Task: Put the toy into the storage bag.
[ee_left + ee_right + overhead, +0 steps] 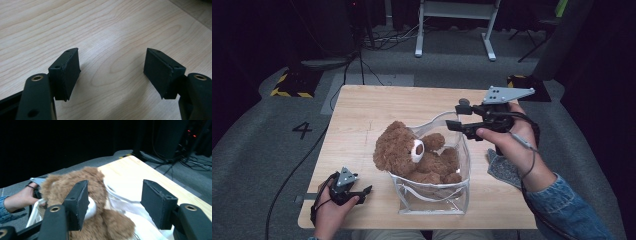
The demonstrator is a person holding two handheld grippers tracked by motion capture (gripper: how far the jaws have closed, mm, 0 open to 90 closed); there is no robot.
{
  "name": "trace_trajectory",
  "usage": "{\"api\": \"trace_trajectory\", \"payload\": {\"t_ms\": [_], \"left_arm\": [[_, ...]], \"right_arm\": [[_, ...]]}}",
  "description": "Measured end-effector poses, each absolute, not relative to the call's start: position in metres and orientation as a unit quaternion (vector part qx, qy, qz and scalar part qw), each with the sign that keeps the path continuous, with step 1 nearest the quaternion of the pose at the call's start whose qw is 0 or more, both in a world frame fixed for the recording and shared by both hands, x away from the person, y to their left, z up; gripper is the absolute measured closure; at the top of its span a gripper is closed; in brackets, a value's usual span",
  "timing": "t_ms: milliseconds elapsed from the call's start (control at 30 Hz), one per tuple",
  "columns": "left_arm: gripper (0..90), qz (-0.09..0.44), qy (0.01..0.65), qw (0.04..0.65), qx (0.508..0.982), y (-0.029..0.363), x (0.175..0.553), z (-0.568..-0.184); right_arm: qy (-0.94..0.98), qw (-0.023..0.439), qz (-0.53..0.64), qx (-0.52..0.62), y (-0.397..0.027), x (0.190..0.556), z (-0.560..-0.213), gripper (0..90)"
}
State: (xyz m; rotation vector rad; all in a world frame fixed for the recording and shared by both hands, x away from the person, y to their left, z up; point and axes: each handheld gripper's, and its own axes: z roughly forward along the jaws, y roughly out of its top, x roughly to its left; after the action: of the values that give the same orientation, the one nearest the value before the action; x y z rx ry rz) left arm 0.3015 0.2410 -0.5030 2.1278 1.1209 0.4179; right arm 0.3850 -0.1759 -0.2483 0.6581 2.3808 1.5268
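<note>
- Nearest to us, the left gripper (364,190) rests low over the near left part of the table (362,107), its jaws spread wide with bare wood grain between the pads (70,72); we read this as a parked hand, kept clear of the work until a second hold is wanted.
- Just beyond it stands the clear bag (432,192), upright near the front edge with its mouth turned up and its white-trimmed rim gaping; we take the open mouth as the reason the toy can sit half in.
- The teddy bear (399,150) lies in that mouth, legs and belly down inside the bag, head and white muzzle leaning out over the rim on the left; we judge it partly packed, not yet seated.
- A grey cloth (503,169) lies flat on the table just right of the bag, under the right forearm, apart from the work.
- Farther back, the right gripper (452,121) hangs above the bag's far rim, jaws wide and gripping nothing; in its own view the bear (82,185) shows beyond the pads (80,202), so we cannot tell what it goes for next.
- Beyond the table lie grey floor, cables and a white frame.
</note>
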Motion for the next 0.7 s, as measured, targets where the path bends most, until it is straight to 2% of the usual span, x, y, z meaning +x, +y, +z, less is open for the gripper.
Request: {"api": "trace_trajectory", "payload": {"t_ms": [400, 700], "left_arm": [[29.0, 0.161, 0.432, 0.342, 0.819, 0.243, 0.302, -0.503], [28.8, 0.163, 0.432, 0.342, 0.819, 0.244, 0.307, -0.503]], "right_arm": [[0.791, 0.154, 0.514, 0.293, -0.255, 0.378, -0.253, 37.2], [0.787, 0.194, 0.464, 0.358, -0.313, 0.374, -0.274, 35.1]]}}
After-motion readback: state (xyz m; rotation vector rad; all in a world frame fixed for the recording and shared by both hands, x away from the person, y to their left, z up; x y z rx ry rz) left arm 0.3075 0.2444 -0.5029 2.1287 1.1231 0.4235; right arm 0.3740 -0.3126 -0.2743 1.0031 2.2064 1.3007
